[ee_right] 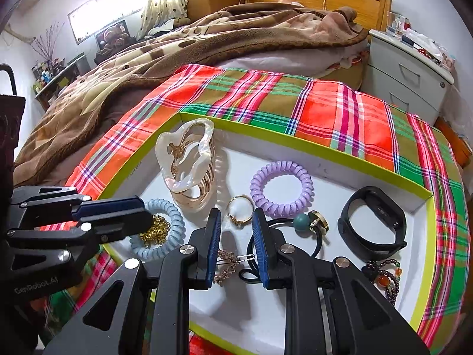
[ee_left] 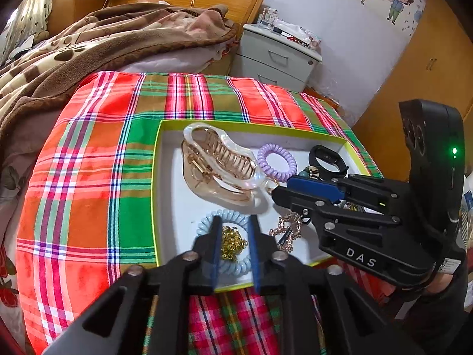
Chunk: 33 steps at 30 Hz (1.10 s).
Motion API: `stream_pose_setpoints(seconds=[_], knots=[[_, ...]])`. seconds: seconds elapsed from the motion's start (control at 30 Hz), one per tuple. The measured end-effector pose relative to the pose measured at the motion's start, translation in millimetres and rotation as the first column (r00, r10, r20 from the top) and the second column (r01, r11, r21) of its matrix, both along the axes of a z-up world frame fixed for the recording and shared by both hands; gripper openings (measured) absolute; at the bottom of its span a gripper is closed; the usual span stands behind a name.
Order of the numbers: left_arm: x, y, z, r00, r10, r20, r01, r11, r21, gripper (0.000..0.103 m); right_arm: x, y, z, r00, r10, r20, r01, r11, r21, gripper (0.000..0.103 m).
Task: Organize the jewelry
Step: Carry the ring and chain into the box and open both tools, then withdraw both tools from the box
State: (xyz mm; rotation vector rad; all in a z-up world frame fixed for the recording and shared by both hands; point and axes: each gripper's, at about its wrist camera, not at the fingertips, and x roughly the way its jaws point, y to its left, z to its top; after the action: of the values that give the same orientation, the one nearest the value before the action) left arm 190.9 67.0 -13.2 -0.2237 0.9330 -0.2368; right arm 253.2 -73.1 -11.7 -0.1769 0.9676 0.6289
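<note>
A white tray with a yellow-green rim (ee_left: 156, 177) (ee_right: 325, 148) lies on a plaid cloth and holds the jewelry. My left gripper (ee_left: 235, 251) (ee_right: 146, 213) is open, its fingers straddling a gold chain (ee_left: 233, 242) (ee_right: 156, 230) that lies inside a pale blue coil tie (ee_left: 207, 222). My right gripper (ee_right: 236, 245) (ee_left: 283, 190) is open low over the tray, with a rose-gold chain (ee_right: 227, 263) on the floor between its fingers and a gold ring (ee_right: 241, 208) just beyond. Also in the tray are a clear claw clip (ee_right: 189, 159), a purple coil tie (ee_right: 280, 188) and a black band (ee_right: 372, 224).
A black hair tie with a teal bead (ee_right: 301, 220) and a dark beaded bracelet (ee_right: 384, 278) lie at the tray's right. The plaid cloth (ee_left: 88, 177) covers a bed, with a brown blanket (ee_left: 88, 44) behind and a grey nightstand (ee_left: 278, 56) at the back right.
</note>
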Motion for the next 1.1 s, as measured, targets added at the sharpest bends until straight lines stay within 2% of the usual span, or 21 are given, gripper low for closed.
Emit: stream_pose_setpoints(seconds=[0.27, 0.5, 0.7, 0.8, 1.03, 1.1], knots=[[-5.8, -1.8, 5.9, 1.000, 0.004, 0.007, -0.004, 1.000, 0.007, 0.024, -5.8, -10.2, 10.3, 1.000, -0.028, 0.011, 0.027, 0.999, 0.037, 0.023], [-16.4, -5.6, 15.6, 0.999, 0.024, 0.022, -0.025, 0.999, 0.030, 0.036, -17.2, -20.7, 21.5, 0.998, -0.055, 0.024, 0.054, 0.996, 0.067, 0.023], [-31.0, -11.7, 23.7, 0.998, 0.052, 0.037, -0.055, 0.995, 0.078, 0.039, -37.3, -32.3, 32.7, 0.993, -0.108, 0.058, 0.103, 0.992, 0.077, 0.025], [-39.5, -19.2, 26.0, 0.996, 0.069, 0.051, -0.076, 0.988, 0.137, 0.040, -51.6, -38.7, 38.6, 0.986, -0.140, 0.096, 0.134, 0.989, 0.065, 0.041], [-62.7, -36.7, 30.9, 0.990, 0.096, 0.104, -0.117, 0.967, 0.226, 0.041, -82.6, -63.7, 47.4, 0.960, -0.248, 0.127, 0.240, 0.968, 0.073, 0.041], [-68.3, -40.0, 30.3, 0.988, 0.105, 0.112, -0.128, 0.965, 0.230, 0.041, -91.2, -69.8, 48.5, 0.951, -0.277, 0.136, 0.270, 0.961, 0.066, 0.041]])
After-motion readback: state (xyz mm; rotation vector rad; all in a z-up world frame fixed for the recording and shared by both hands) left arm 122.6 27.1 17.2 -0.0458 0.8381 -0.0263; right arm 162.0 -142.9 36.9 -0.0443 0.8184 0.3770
